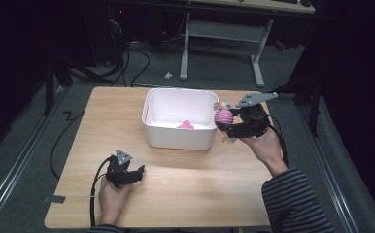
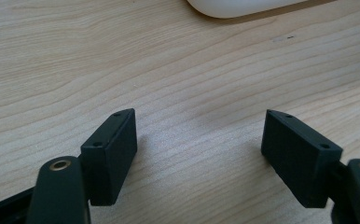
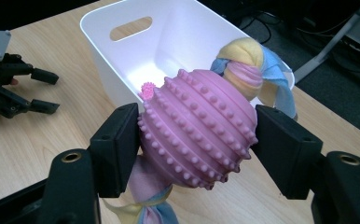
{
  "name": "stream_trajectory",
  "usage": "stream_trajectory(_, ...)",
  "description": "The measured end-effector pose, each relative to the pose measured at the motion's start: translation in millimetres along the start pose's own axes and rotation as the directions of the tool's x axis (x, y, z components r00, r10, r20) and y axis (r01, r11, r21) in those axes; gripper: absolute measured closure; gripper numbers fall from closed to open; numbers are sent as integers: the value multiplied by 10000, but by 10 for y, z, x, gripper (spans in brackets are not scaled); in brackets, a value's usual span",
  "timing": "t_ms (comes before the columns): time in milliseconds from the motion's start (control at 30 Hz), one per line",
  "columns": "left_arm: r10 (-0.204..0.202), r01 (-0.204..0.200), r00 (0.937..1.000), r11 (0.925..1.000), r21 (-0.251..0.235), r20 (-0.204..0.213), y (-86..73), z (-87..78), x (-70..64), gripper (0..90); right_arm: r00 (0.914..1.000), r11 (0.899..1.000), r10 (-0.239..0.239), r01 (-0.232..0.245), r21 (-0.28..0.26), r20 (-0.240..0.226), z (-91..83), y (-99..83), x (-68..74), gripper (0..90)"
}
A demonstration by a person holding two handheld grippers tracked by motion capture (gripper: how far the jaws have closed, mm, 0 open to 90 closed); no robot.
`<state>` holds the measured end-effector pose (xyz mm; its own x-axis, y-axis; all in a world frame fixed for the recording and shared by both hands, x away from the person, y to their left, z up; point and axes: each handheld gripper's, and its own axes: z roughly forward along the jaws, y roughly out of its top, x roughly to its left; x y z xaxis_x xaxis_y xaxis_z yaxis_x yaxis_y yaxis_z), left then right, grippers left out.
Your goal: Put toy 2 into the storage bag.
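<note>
High view: right gripper [image 1: 226, 125] holds the toy [image 1: 223, 116] beside the bin [image 1: 178, 137]; left gripper [image 1: 138, 173] rests on the table [image 1: 185, 184]

Left gripper view: jaws wide, empty

Right gripper view: jaws clamp the ball's [image 3: 197, 127] ribbed, grippy middle; it looks light and squashy, fleece knots floppy

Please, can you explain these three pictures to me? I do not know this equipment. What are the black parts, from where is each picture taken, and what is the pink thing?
A person sits at a wooden table and holds a black hand tool with two jaws in each hand. The high view looks down on the table from above. The other two pictures come from small cameras that ride on each tool and look along its jaws.

The left tool rests low over bare wood, its jaws apart with nothing between them. The right tool grips a pink knobbed ball with soft cloth knots at both ends, probably a pet toy. It is held beside a white bin, near the rim. Inside the bin lies another small pink thing, too small to identify.
</note>
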<state>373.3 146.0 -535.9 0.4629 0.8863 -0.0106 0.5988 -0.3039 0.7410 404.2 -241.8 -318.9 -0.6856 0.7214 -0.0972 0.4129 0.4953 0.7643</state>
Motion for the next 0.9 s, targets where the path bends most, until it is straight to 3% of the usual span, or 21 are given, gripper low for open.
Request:
stream_trajectory(567,34,-34,10000,10000,17,4,-1,-2,1,270,9992,9989,54,-35,460,-401,400,150,-70,339)
stream_trajectory(900,28,-28,10000,10000,12,4,-1,-1,0,270,9995,9984,111,-93,561,-310,538,241,-132,338)
